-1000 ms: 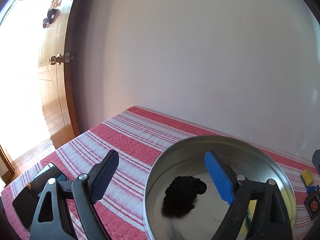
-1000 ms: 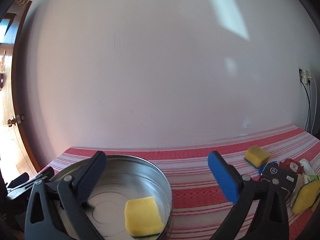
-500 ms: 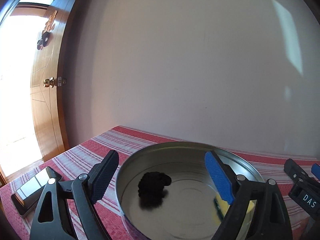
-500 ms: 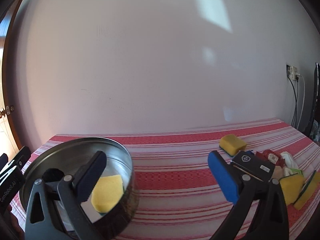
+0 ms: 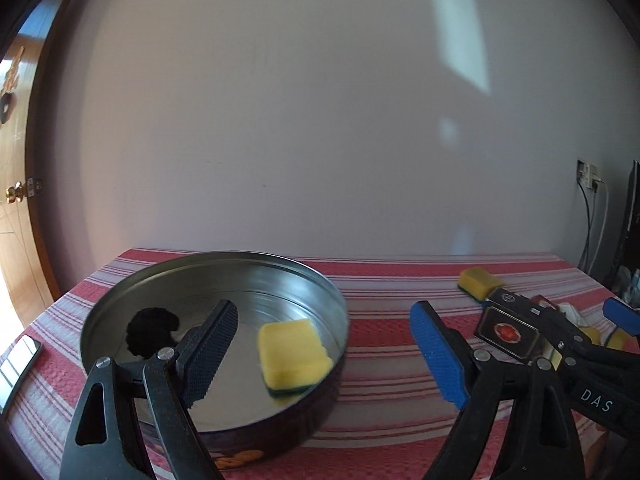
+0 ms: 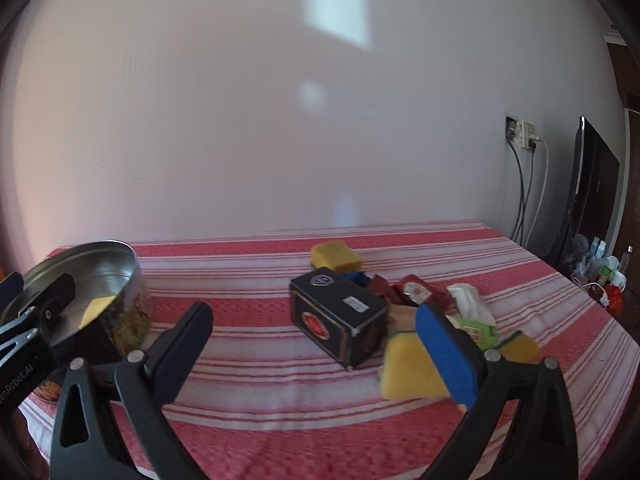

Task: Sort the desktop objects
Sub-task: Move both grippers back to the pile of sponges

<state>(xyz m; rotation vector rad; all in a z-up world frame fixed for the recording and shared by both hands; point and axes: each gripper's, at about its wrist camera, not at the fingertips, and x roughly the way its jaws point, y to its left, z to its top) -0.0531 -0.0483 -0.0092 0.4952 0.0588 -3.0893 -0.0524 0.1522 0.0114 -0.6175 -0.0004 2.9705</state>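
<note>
A round metal tin [image 5: 120,300] stands on the striped cloth, holding a black clump [image 5: 150,330] and a yellow sponge [image 5: 292,350]. My left gripper [image 5: 324,320] is open and empty, hovering over the tin's near right part. My right gripper [image 6: 314,320] is also open and empty, just short of a black box [image 6: 340,312]. A second yellow sponge [image 6: 408,372] lies behind its blue finger. A third sponge [image 6: 334,256] sits further back. In the left wrist view, the right gripper [image 5: 572,320] reaches over the black box [image 5: 506,332].
Red packets [image 6: 416,290], a green tissue pack [image 6: 476,320] and another sponge [image 6: 520,346] crowd the pile right of the box. A phone [image 5: 16,360] lies at the table's left edge. The wall runs along the far side, with cables [image 6: 524,200] and a dark screen at right.
Both views have swung to the right. The tin has slid leftward in both views, and the pile with the black box now sits ahead of the right gripper. Both grippers stayed open.
</note>
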